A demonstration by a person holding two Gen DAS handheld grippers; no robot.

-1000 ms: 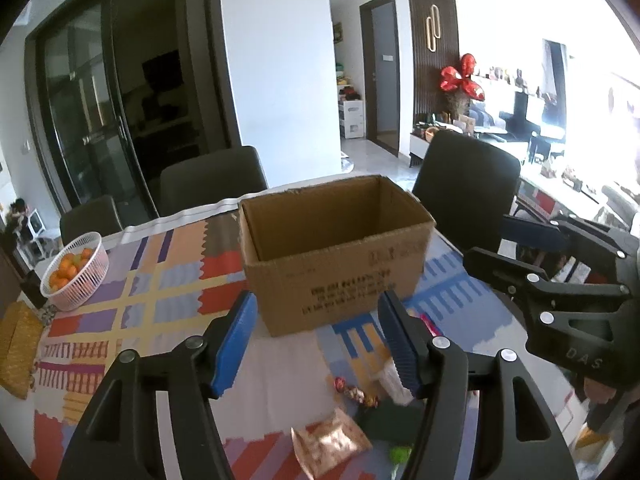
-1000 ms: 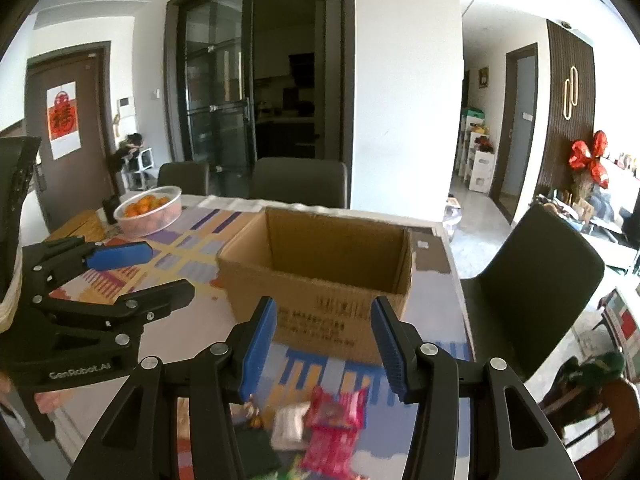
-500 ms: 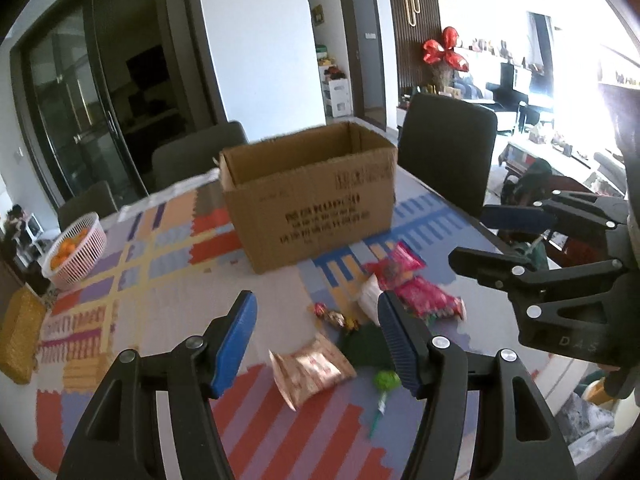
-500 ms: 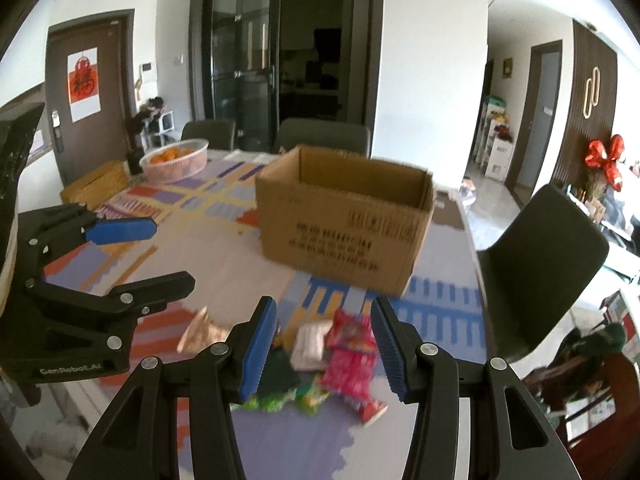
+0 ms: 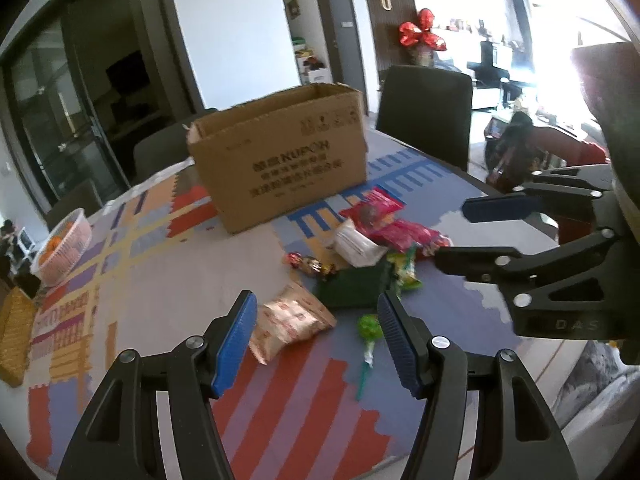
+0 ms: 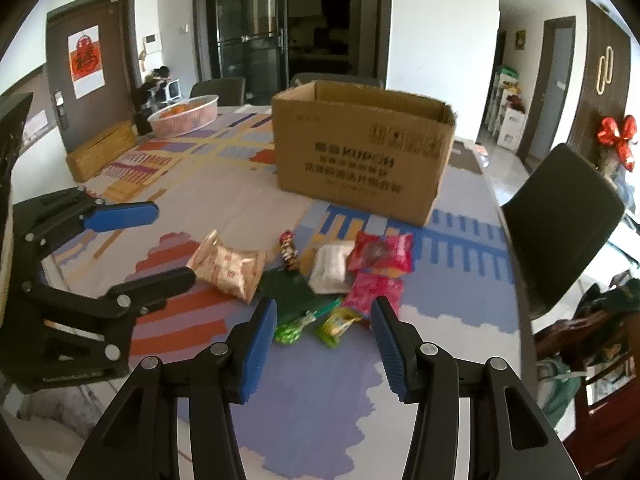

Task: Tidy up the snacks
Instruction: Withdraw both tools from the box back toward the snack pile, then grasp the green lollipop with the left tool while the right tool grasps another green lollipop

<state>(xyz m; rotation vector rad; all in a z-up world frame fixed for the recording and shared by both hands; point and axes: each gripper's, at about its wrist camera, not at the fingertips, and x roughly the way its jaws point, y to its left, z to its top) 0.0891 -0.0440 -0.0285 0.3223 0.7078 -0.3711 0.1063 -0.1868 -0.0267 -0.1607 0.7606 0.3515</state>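
Both grippers over the snack pile, nothing held

Left wrist: our left gripper [image 5: 316,332] hangs released above the gold packet [image 5: 290,322]; cardboard box [image 5: 280,156] stands beyond. Right wrist: our right gripper [image 6: 324,332] gapes empty near the green sweets [image 6: 290,330], pink packets [image 6: 380,264] just beyond.

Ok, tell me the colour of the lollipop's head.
Bright green; the lollipop shows best in the left wrist view.

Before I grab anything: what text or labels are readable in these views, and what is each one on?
"KUPOH", roughly: cardboard box; the smaller lines under it are too blurred.
"DAS": right tongs' body.
"GenRobot.AI", faint: left tongs' body.
Red character sign on the door: unreadable.
Snack wrappers: print too blurred.
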